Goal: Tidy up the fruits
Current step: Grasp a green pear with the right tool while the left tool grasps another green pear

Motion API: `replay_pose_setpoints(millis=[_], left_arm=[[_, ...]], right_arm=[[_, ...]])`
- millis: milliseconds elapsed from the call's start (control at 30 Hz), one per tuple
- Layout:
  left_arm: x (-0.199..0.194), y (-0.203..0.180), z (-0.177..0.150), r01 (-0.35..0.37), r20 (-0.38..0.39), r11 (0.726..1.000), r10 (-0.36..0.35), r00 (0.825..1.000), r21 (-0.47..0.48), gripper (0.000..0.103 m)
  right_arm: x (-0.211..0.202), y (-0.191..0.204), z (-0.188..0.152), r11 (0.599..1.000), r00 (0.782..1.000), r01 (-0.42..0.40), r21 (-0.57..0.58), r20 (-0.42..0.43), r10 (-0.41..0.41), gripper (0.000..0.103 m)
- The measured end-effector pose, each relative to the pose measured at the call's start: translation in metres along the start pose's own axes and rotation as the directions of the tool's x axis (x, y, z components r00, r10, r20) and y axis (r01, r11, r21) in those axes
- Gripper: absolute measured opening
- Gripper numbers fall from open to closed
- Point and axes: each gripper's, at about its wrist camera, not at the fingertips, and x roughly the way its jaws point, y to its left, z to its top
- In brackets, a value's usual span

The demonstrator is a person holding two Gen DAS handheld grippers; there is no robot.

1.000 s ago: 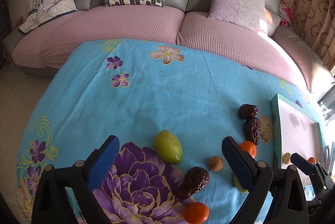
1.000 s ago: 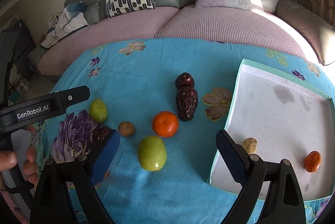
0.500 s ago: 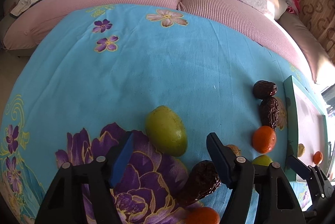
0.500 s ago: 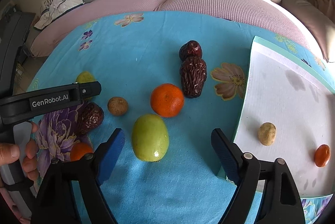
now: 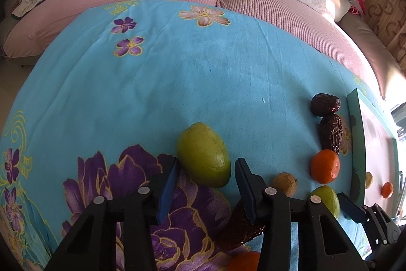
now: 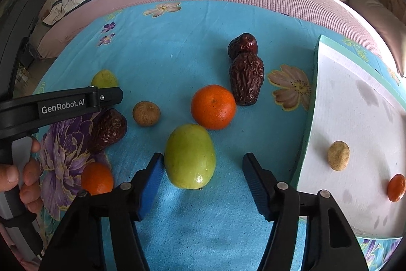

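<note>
Both tools dropped in close since a second ago. My left tool [image 5: 205, 184] narrowed but not gripping, straddling oval yellow-green fruit [image 5: 203, 154] on blue floral surface [image 5: 203, 68]. Right tool [image 6: 200, 179] wide open round smooth green fruit [image 6: 189, 155] — left pad touching. White tray [image 6: 355, 106] next, I reckon.

Green fruits [image 6: 189, 156], oranges [image 6: 213, 106], dates [image 6: 246, 78] scattered on cloth; two pieces in tray [image 6: 355, 119].

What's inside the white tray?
The white tray holds a small tan fruit and a little orange. Its near corner is hidden behind the right gripper.
</note>
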Motion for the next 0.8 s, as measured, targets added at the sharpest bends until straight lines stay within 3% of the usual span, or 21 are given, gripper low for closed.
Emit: replay_pose_setpoints(millis=[367, 800], left_arm=[[-0.007, 0.0, -0.002, 0.001, 0.019, 1.0, -0.001, 1.0, 0.01, 0.042], [-0.043, -0.006, -0.005, 0.004, 0.103, 1.0, -0.007, 0.995, 0.029, 0.038]], right_arm=[[-0.008, 0.006, 0.001, 0.999, 0.999, -0.031, -0.027, 0.014, 0.031, 0.042], [-0.032, 0.0, 0.005, 0.999, 0.997, -0.025, -0.023, 0.073, 0.026, 0.041]])
